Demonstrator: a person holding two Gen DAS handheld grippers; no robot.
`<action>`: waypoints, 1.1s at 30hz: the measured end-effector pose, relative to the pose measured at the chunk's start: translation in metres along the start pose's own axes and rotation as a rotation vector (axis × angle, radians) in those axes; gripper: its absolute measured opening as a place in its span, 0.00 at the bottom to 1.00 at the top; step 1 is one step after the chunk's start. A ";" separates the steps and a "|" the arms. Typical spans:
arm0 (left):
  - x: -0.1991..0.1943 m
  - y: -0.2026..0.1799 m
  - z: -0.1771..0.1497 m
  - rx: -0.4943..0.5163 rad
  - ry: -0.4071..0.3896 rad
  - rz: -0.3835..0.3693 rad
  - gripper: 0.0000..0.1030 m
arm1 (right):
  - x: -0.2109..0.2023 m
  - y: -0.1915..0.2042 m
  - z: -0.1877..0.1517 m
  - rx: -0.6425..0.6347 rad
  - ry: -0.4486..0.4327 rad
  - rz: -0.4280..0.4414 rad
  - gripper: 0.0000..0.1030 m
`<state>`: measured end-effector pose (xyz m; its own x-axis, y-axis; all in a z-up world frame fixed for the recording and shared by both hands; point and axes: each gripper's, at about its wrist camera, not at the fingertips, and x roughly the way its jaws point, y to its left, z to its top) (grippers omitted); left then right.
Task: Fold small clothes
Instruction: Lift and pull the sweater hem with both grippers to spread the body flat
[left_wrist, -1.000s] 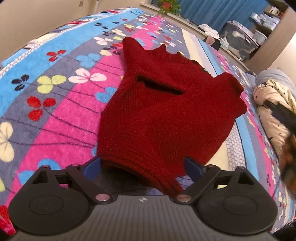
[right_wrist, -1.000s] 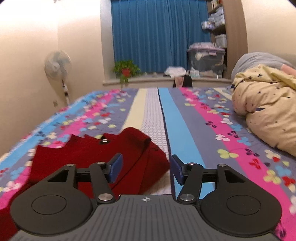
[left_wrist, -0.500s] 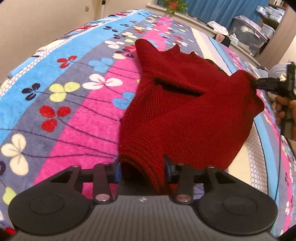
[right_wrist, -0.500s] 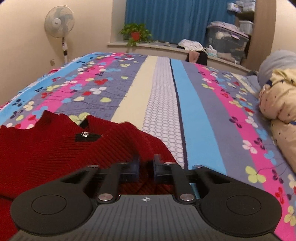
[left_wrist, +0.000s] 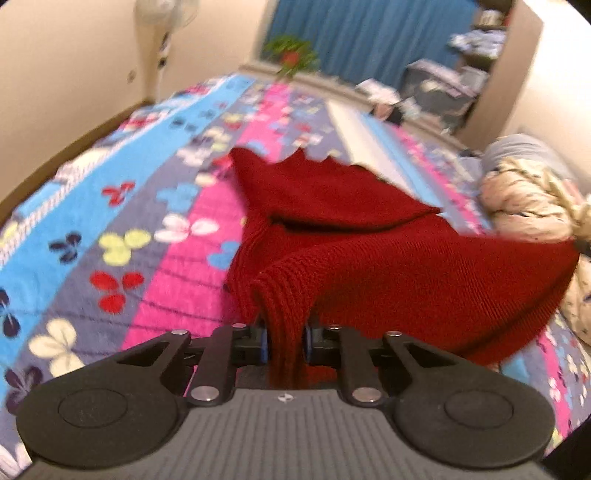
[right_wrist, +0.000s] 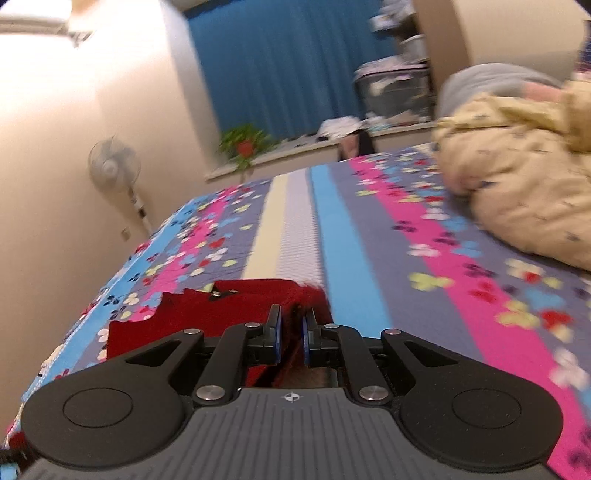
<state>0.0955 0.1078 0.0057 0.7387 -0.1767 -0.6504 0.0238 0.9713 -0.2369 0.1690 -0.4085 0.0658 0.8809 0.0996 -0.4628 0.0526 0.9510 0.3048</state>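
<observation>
The left claw (left_wrist: 284, 341) has just squeezed shut on the red sweater (left_wrist: 388, 266). The right claw (right_wrist: 290, 336) pinches it too, above the bed (right_wrist: 369, 236).

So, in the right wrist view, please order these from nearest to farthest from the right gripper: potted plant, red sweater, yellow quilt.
From the right gripper:
1. Red sweater, pinched in its jaws.
2. Yellow quilt, right side of the bed.
3. Potted plant, on the far ledge.

One red sweater (left_wrist: 388, 273); one fan (right_wrist: 114, 166); one potted plant (right_wrist: 245, 146).
</observation>
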 end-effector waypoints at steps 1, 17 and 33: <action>-0.009 0.002 -0.003 0.009 -0.007 -0.016 0.14 | -0.015 -0.010 -0.008 0.021 0.004 -0.008 0.09; 0.014 0.037 -0.019 -0.115 0.242 0.038 0.57 | -0.004 -0.089 -0.115 0.146 0.410 -0.117 0.32; 0.032 0.016 -0.036 0.045 0.293 0.065 0.14 | 0.035 -0.059 -0.136 -0.084 0.519 -0.127 0.16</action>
<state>0.0952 0.1123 -0.0450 0.5143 -0.1460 -0.8451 0.0173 0.9870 -0.1600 0.1331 -0.4210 -0.0814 0.5208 0.0934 -0.8486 0.0874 0.9829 0.1618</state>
